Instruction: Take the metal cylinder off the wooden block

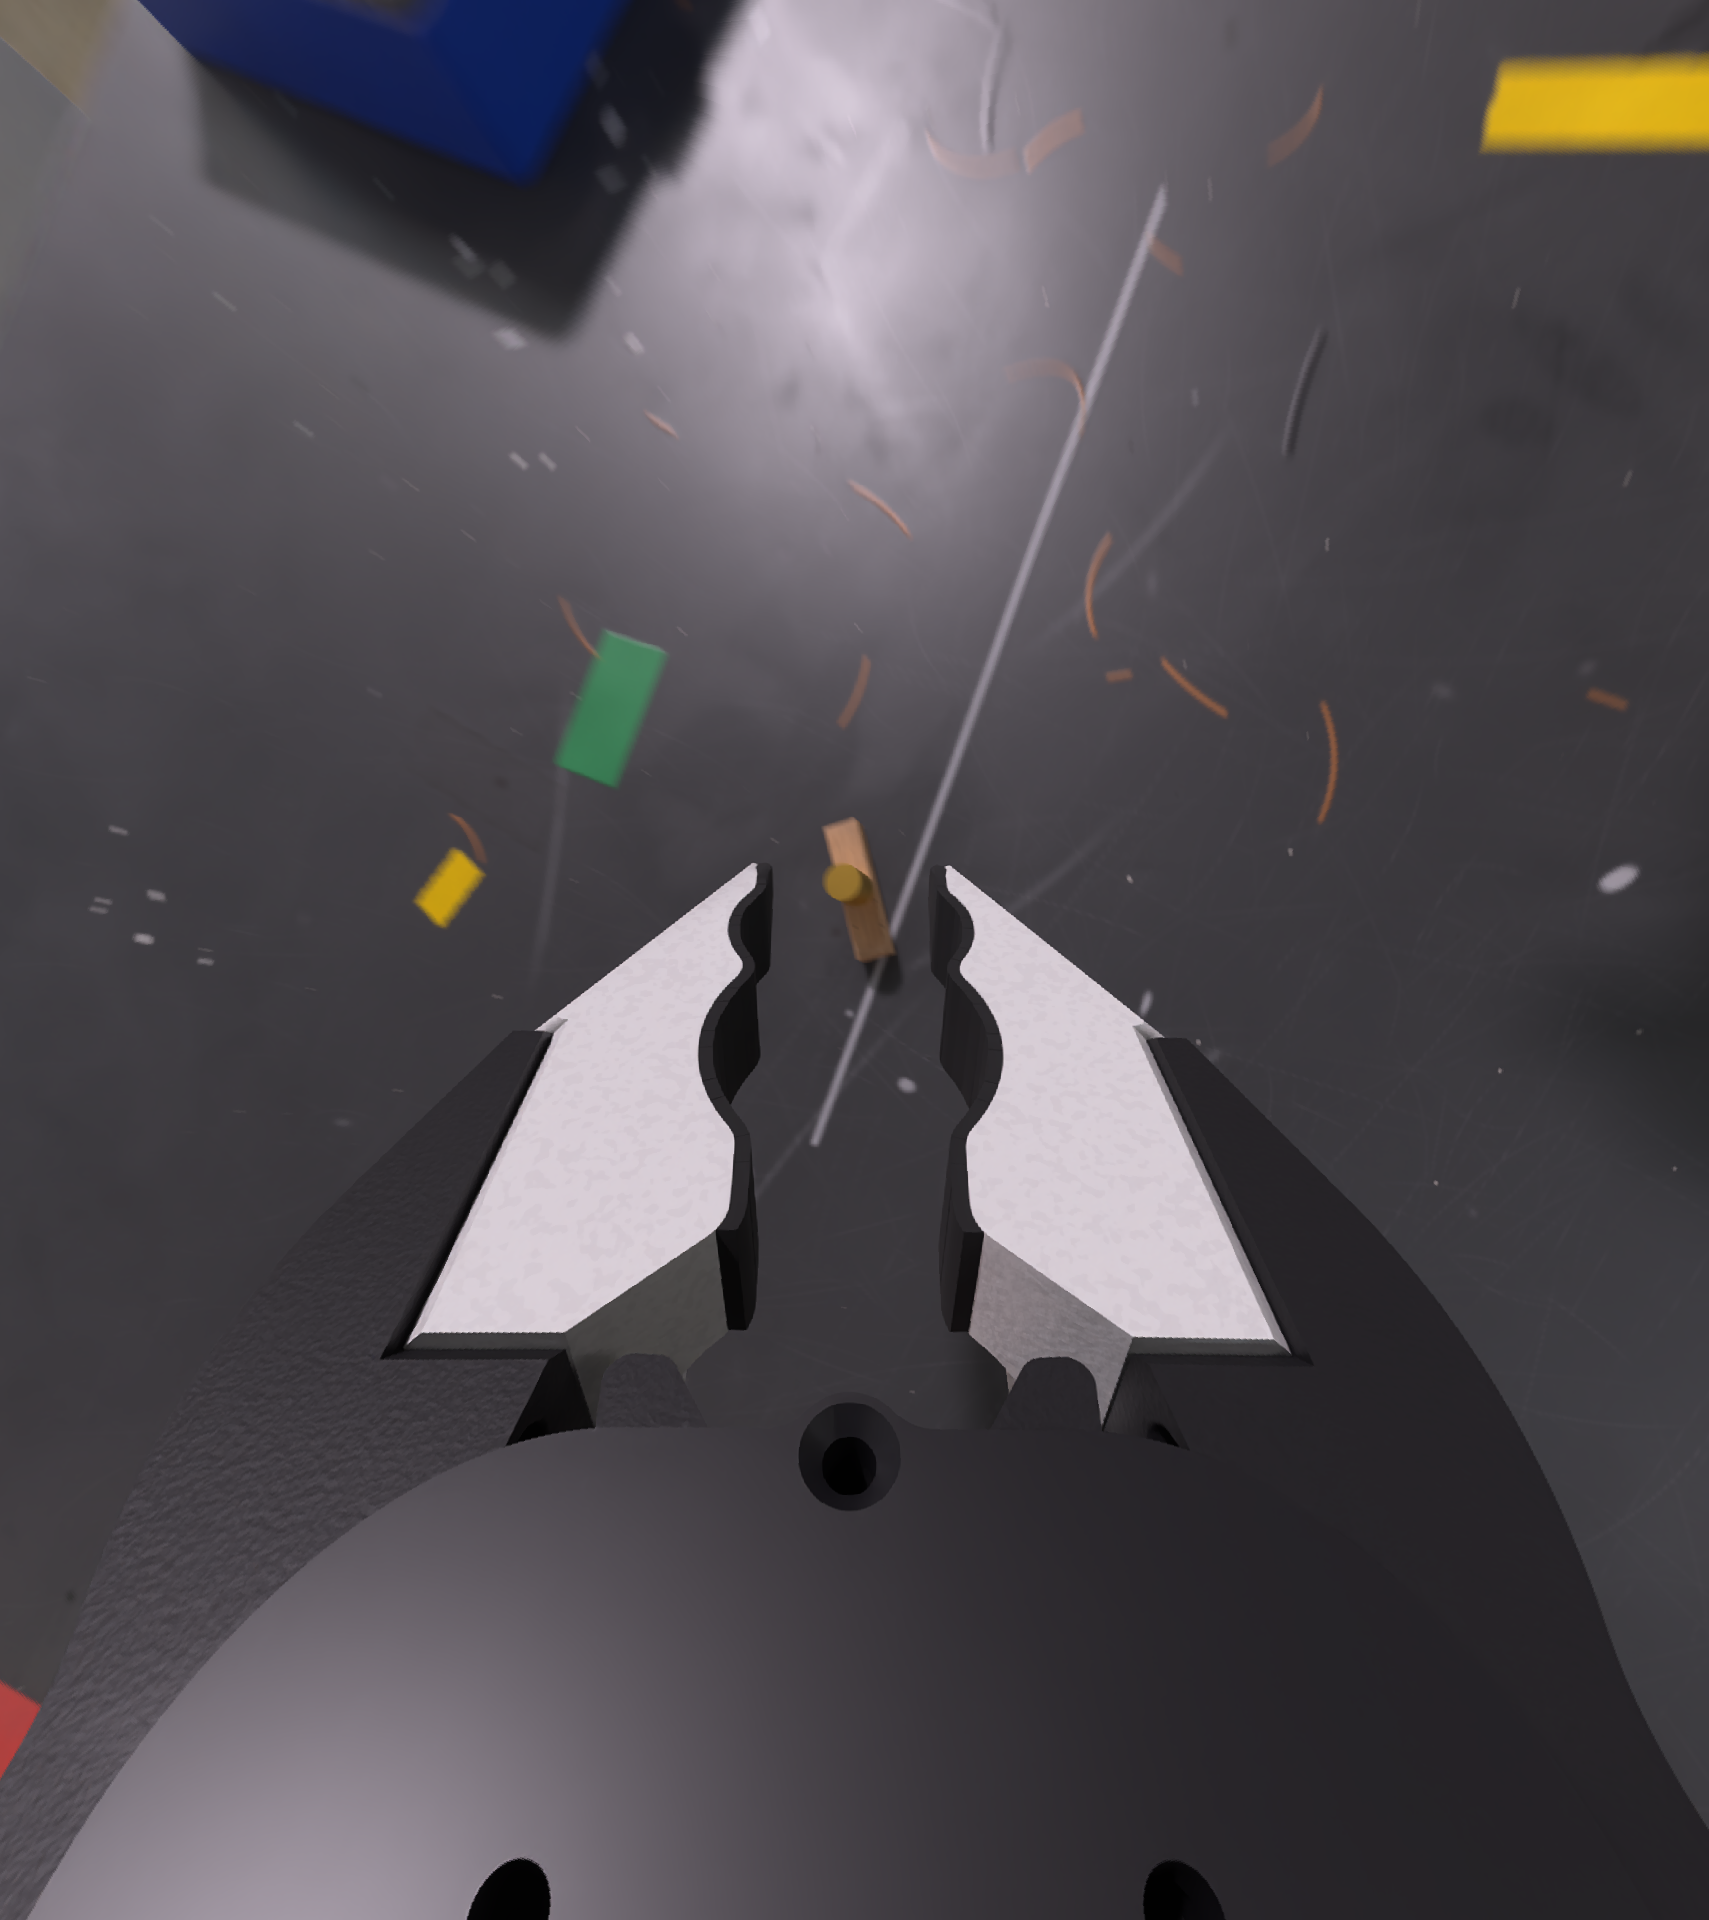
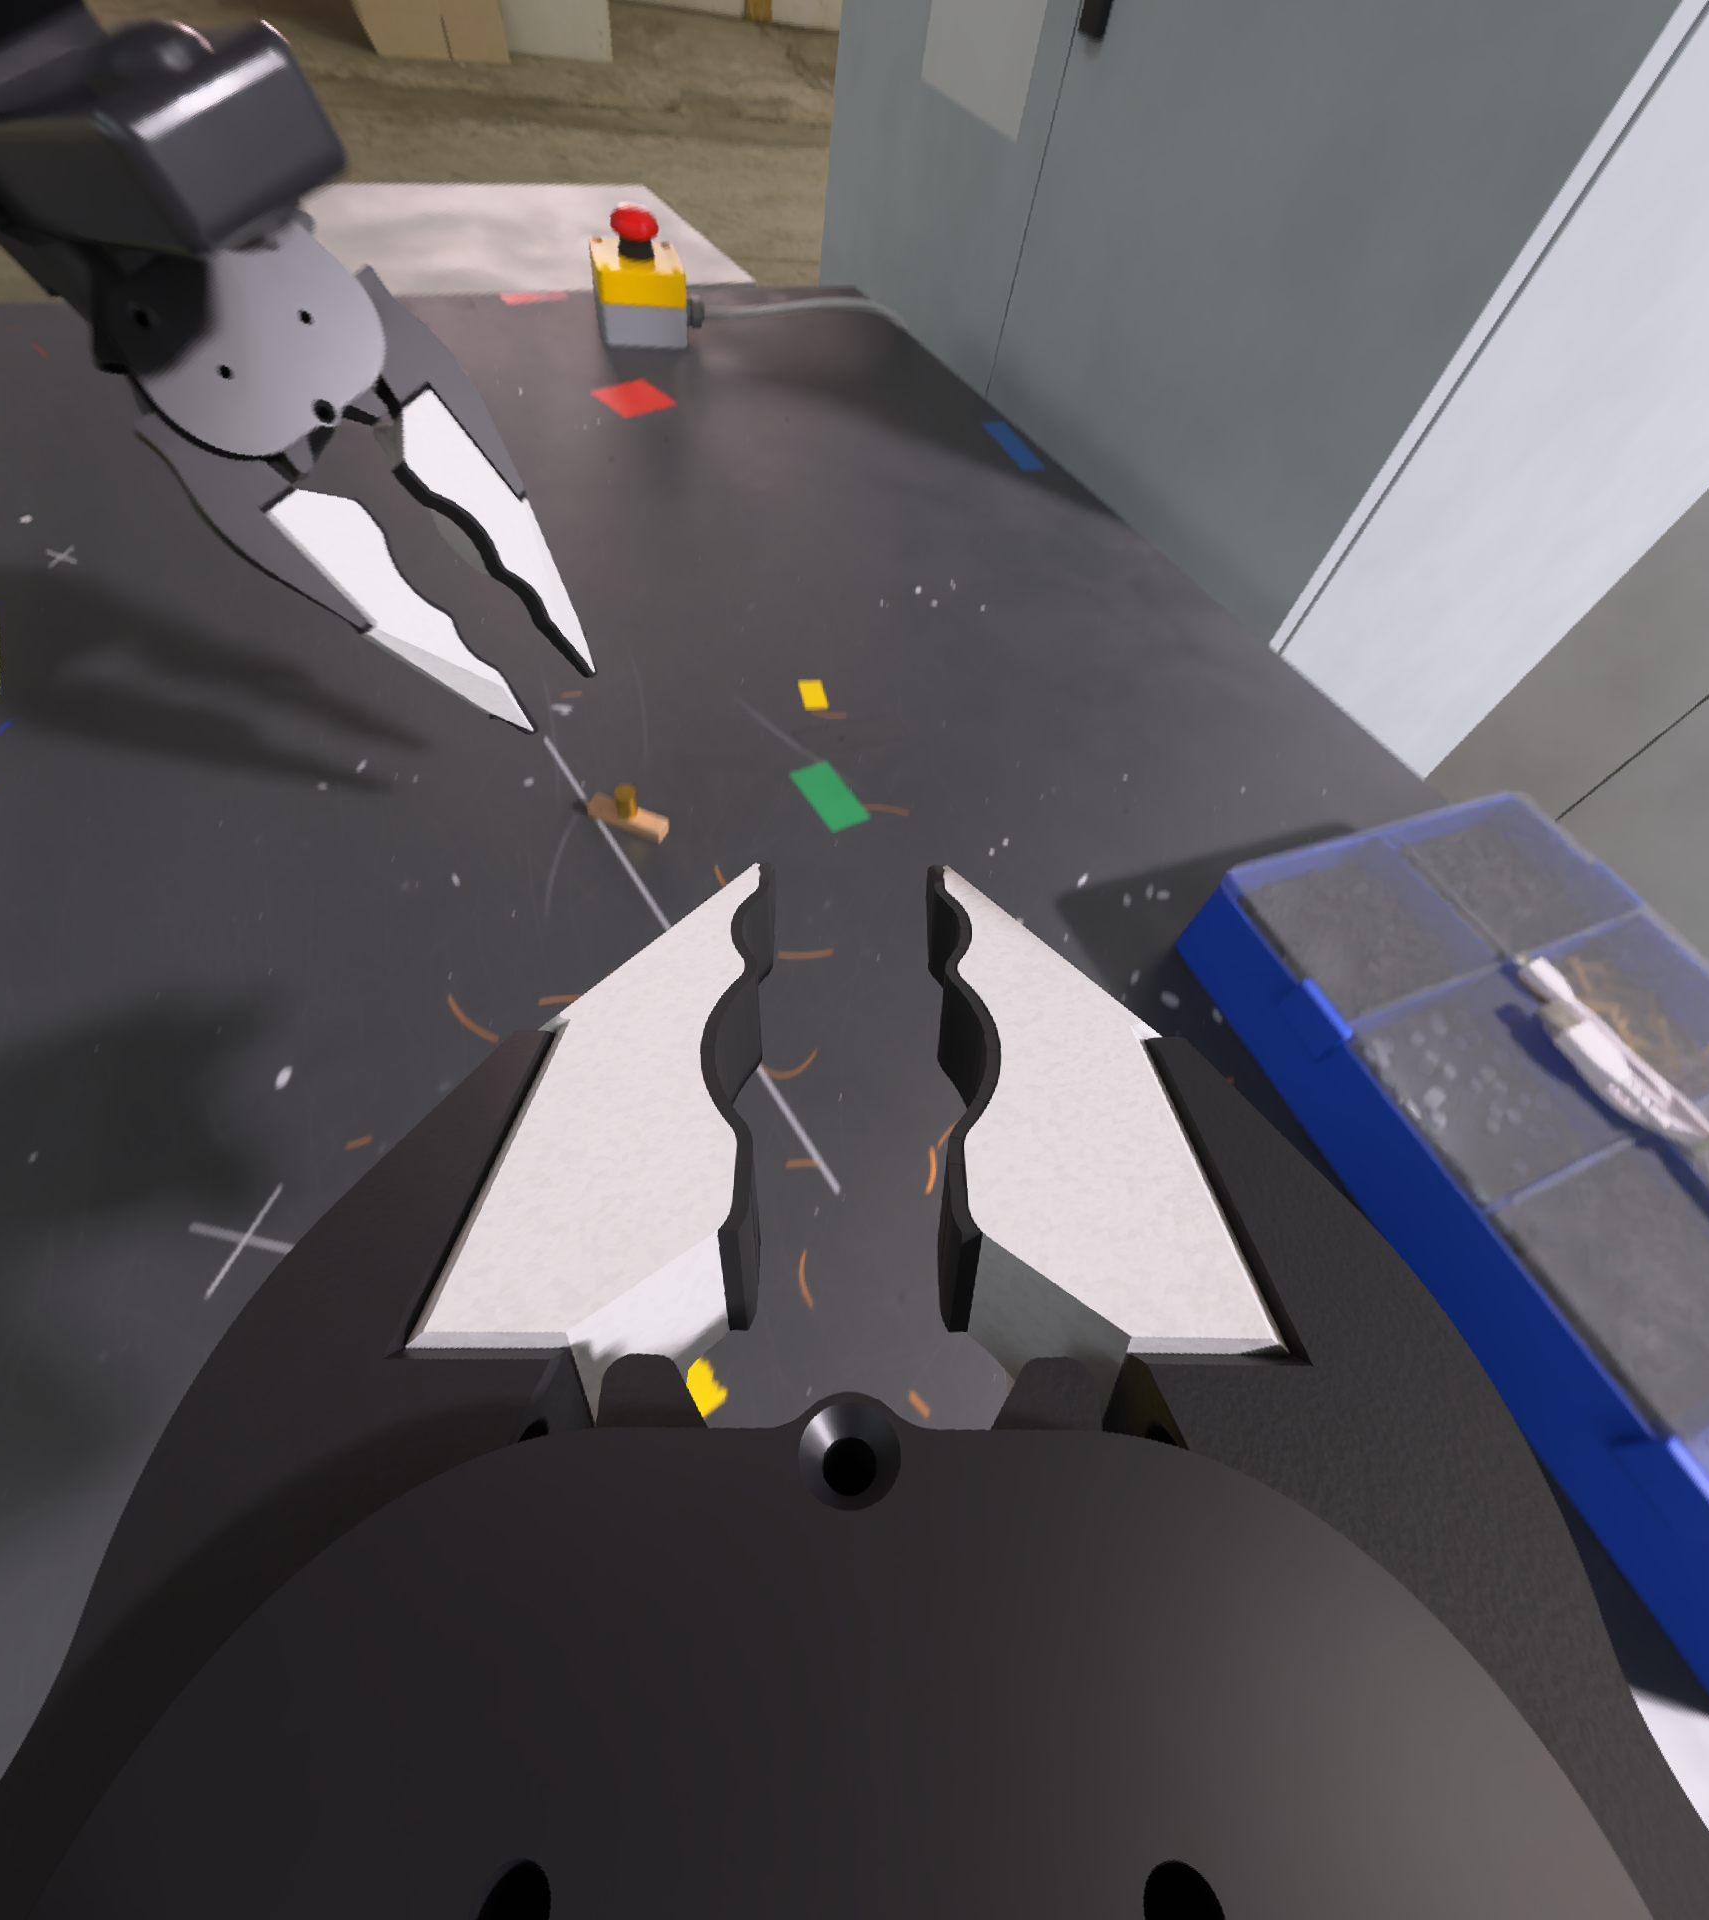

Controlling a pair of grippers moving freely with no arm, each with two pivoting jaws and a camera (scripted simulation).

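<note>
A small wooden block lies flat on the dark table, with a short brass-coloured metal cylinder standing on it. My left gripper is open and empty, hovering above them, the cylinder showing between its fingertips. In the right wrist view the block and cylinder sit beyond my right gripper, which is open and empty, some way short of them. The left gripper shows there above and to the left of the block, pointing down at it.
A blue compartment box lies at the right, also at the top in the left wrist view. Flat green, yellow and red patches mark the table. A yellow box with a red button stands at the far edge.
</note>
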